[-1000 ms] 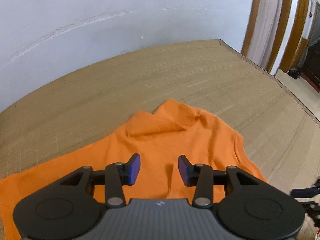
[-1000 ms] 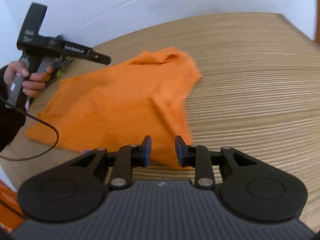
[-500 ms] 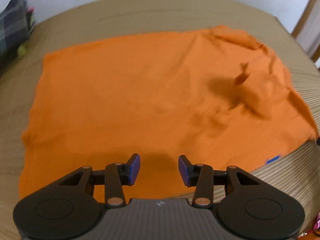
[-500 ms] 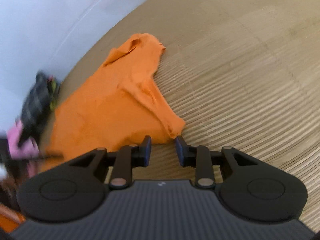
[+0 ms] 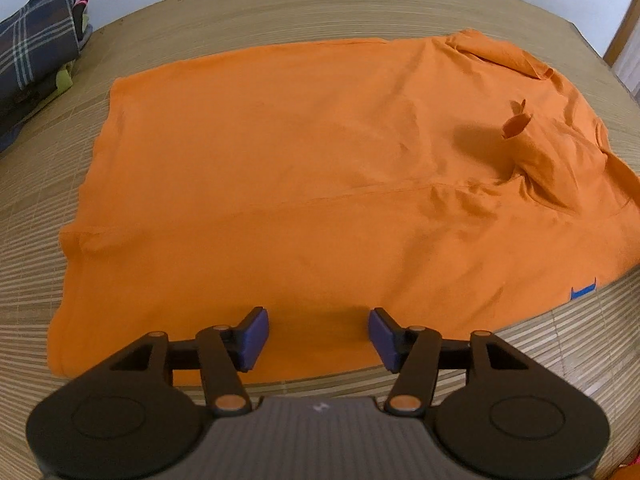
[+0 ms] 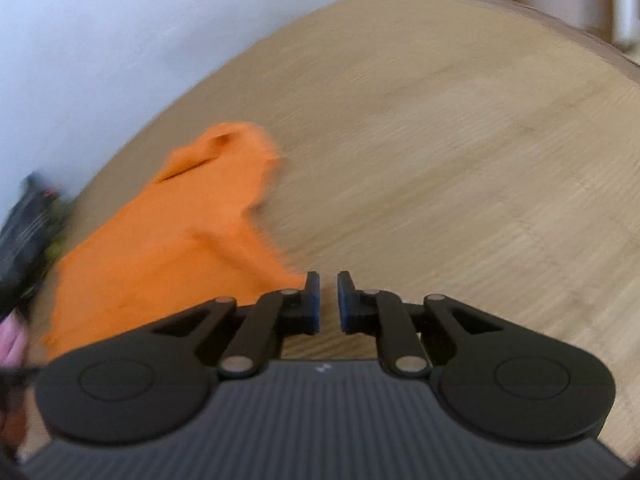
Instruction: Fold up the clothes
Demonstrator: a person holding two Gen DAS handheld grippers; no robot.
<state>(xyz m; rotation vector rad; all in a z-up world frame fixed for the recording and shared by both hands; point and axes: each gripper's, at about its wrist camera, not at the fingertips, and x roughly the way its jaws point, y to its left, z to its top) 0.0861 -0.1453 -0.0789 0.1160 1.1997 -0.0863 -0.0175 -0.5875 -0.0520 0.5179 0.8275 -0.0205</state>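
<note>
An orange shirt (image 5: 304,184) lies spread almost flat on the woven mat, with one sleeve (image 5: 524,140) bunched up and standing at the right. My left gripper (image 5: 316,336) is open and empty, hovering over the shirt's near edge. In the blurred right wrist view the shirt (image 6: 172,240) lies to the left. My right gripper (image 6: 325,300) has its jaws nearly closed with a narrow gap and nothing between them, just right of the shirt's near corner.
A pile of folded clothes with a dark plaid piece (image 5: 32,52) sits at the far left of the mat (image 5: 280,12). It shows as a dark blur in the right wrist view (image 6: 24,232). A white wall runs behind.
My left gripper has swung from the collar end to face the whole shirt from its long edge. My right gripper's jaws have narrowed and it has moved toward the shirt's near corner.
</note>
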